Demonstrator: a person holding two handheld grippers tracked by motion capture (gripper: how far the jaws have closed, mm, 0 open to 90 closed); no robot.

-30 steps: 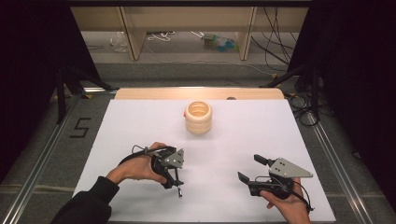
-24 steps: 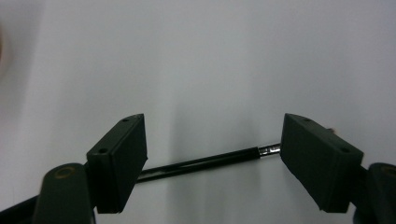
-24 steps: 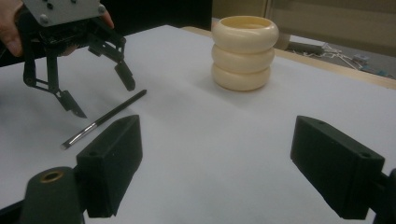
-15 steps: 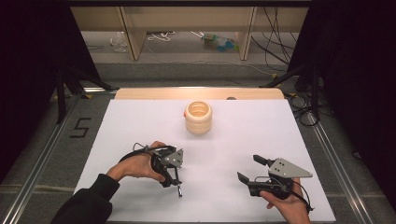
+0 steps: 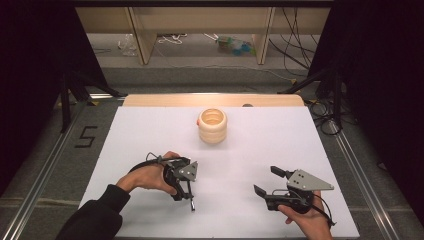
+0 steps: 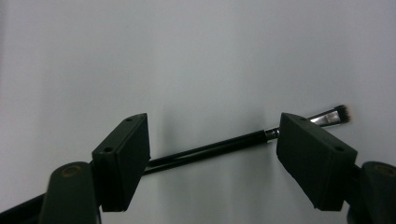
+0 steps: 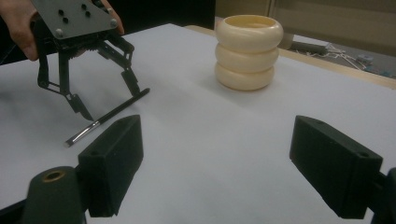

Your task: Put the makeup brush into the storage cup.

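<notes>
A thin black brush (image 5: 190, 202) with a silver ferrule lies flat on the white table (image 5: 150, 130) near its front left. My left gripper (image 5: 182, 192) points down over it, open, one jaw on each side of the handle. In the left gripper view the brush (image 6: 210, 149) runs across between the spread jaws of that gripper (image 6: 215, 130), bristles to the right. My right gripper (image 5: 266, 180) rests low at the front right, open and holding nothing. In the right gripper view it (image 7: 217, 130) faces the left gripper (image 7: 108, 100), the brush (image 7: 107, 114) and a cream ribbed cup (image 7: 247, 51).
The cream ribbed cup (image 5: 212, 125) stands upright at the table's far middle. A wooden strip (image 5: 165, 100) runs along the far edge. Metal rails (image 5: 45, 175) flank the table, with a "5" mark (image 5: 85, 136) at the left. Cables lie on the floor beyond.
</notes>
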